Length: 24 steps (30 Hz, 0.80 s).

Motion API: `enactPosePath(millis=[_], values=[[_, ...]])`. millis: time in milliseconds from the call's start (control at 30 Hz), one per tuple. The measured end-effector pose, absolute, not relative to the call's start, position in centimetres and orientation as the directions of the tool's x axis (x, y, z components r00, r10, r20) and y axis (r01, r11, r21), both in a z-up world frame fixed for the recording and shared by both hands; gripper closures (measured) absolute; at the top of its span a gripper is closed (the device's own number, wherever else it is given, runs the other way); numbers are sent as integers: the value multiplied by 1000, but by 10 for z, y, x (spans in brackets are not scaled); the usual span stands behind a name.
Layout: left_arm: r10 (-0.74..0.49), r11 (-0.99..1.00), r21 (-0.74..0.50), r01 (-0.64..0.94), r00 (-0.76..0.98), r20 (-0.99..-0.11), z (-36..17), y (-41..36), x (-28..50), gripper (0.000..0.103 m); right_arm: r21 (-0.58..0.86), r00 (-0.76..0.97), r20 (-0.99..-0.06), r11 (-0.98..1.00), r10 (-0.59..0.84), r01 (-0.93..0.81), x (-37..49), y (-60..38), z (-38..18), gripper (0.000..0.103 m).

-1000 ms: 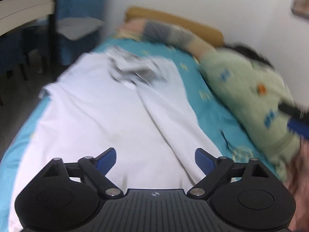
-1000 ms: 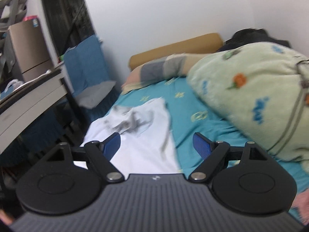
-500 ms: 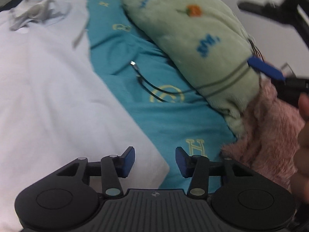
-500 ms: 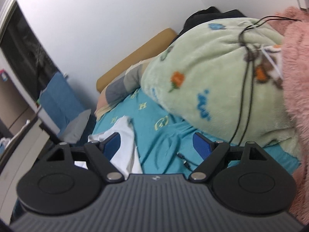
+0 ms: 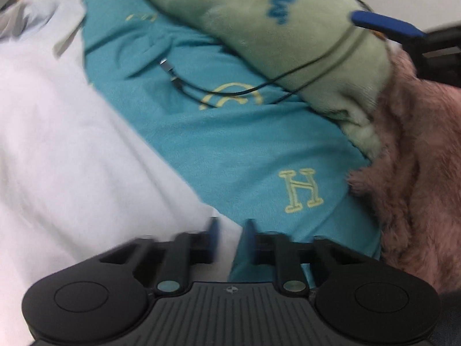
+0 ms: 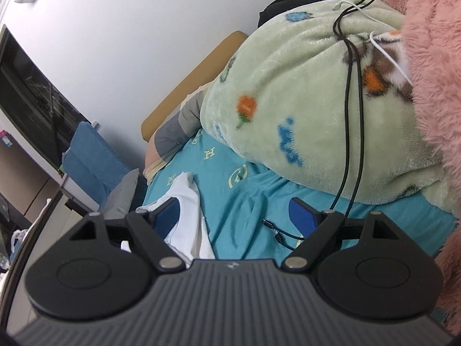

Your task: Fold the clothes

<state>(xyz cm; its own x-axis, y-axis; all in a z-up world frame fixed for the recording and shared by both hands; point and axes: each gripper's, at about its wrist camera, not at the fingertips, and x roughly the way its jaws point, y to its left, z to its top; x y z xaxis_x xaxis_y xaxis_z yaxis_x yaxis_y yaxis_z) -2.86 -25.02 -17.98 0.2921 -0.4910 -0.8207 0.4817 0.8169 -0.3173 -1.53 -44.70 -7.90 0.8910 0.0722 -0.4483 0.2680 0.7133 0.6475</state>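
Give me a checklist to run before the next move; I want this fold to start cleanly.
1. Left gripper on the corner of the white garment: ok; its jaws have just been closing with the corner between them.
2. How much cloth is caught: cannot tell, the view is blurred.
3. Right gripper free to take another edge: ok, open and empty.
4. Black cable off the garment: ok, it lies on the teal sheet beside it.
5. Green blanket clear of the garment: ok, sheet shows between them.
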Motion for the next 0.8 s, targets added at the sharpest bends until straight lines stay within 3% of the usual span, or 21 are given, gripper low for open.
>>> enactPosePath(millis=[233,567,667,800], values=[[-516,816,-357,454,296,-804,-168,-237,-26,102,640,873,-483,706,63,303,-5,-450,-89,18],[-580,804,-458,380,330,-745,-65,-129,-33,102,583,913,-407,778,31,234,-12,-434,-73,18],[-641,768,-574,285,328,-694,-37,-63,-47,102,563,918,-393,804,54,193,-9,-424,-70,18],[-629,760,-644,87,349,-695,-38,9,-67,102,561,877,-463,809,131,175,0,-406,-78,19]])
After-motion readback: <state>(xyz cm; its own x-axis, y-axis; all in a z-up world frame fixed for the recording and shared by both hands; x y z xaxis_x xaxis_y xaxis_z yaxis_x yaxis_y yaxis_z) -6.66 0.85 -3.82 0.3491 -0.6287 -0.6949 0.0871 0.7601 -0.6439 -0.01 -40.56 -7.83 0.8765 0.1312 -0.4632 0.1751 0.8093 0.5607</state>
